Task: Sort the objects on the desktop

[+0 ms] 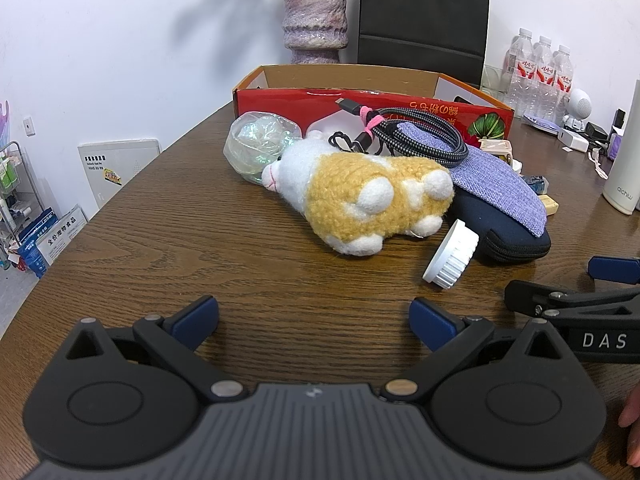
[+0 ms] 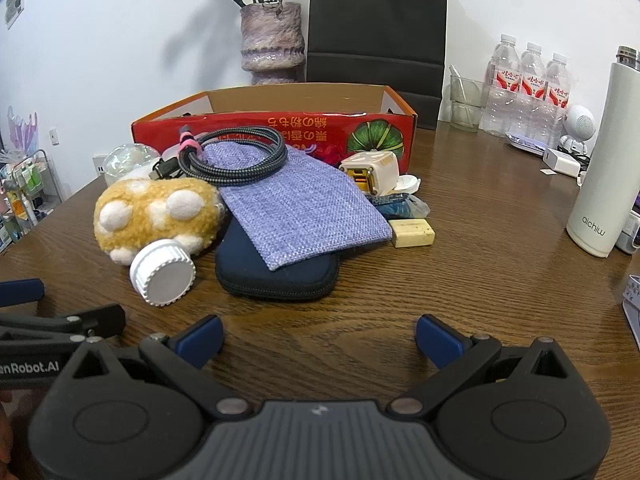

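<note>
We hold both grippers low over the near edge of the table [image 2: 500, 208], side by side, and nothing has yet gone into the box [image 2: 276, 128] at the far side. The left gripper [image 1: 314, 316] has its fingers spread wide and empty; the right gripper [image 2: 320, 336] is likewise spread and empty.

The objects to sort lie heaped between us and the box, toward the table's middle: plush [image 1: 360, 196], white cap [image 2: 164, 276], dark case [image 2: 276, 280], purple pouch [image 2: 296, 208] across the case, and coiled cable [image 2: 236, 156] on the pouch.

The relation that matters, in our judgement: the cap is the nearest item, lying ahead and to the left of the right gripper, ahead and to the right of the left one [image 1: 452, 258]. It rests tilted on its edge, its flat face turned toward the right gripper. The case's long axis runs away from us toward the box.
</note>
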A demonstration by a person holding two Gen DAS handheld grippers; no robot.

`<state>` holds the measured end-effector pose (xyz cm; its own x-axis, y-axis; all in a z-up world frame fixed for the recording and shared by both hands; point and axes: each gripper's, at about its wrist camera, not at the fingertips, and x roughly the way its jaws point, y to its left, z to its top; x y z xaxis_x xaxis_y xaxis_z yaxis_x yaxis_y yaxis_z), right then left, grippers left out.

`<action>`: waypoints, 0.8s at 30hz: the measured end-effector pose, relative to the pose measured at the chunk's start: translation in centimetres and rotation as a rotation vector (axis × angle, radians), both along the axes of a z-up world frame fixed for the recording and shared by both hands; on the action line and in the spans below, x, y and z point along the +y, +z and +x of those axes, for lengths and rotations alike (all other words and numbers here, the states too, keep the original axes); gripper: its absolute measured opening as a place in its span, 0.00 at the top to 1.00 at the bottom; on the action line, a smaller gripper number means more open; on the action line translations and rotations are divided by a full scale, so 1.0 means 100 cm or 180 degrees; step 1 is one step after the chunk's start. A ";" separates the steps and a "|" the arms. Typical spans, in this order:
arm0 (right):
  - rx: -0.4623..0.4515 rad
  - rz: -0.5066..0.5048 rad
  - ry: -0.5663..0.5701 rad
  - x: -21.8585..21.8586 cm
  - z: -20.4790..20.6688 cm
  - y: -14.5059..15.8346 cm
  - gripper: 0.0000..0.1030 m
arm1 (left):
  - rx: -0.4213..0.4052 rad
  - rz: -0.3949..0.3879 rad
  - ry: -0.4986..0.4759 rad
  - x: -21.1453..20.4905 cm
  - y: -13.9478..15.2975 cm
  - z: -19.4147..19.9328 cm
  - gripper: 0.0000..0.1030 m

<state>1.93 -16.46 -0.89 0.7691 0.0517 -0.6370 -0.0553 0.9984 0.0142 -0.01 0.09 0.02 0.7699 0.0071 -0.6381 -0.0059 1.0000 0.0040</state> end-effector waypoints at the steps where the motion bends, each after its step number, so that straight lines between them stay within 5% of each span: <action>1: 0.0000 0.0000 0.0000 0.000 0.000 0.000 0.00 | 0.0000 0.0000 0.0000 0.000 0.000 0.000 0.00; 11: -0.0054 0.0039 0.0007 -0.002 -0.004 0.001 0.02 | -0.0072 -0.0110 -0.0095 0.006 0.004 -0.006 0.00; 14: -0.0375 0.0323 0.0209 -0.017 -0.026 0.021 0.08 | -0.0382 -0.0558 -0.0328 0.029 0.031 -0.018 0.00; 17: -0.0720 0.0604 0.0337 -0.026 -0.024 0.049 0.13 | -0.0586 -0.0905 -0.0192 0.049 0.055 -0.001 0.00; 22: -0.0772 0.0514 0.0442 -0.010 0.043 0.077 0.53 | -0.0082 -0.1060 0.0140 0.050 0.052 0.077 0.19; 24: -0.0693 0.0413 0.0412 -0.002 0.077 0.074 0.57 | 0.0184 -0.1175 0.0194 0.049 0.041 0.099 0.25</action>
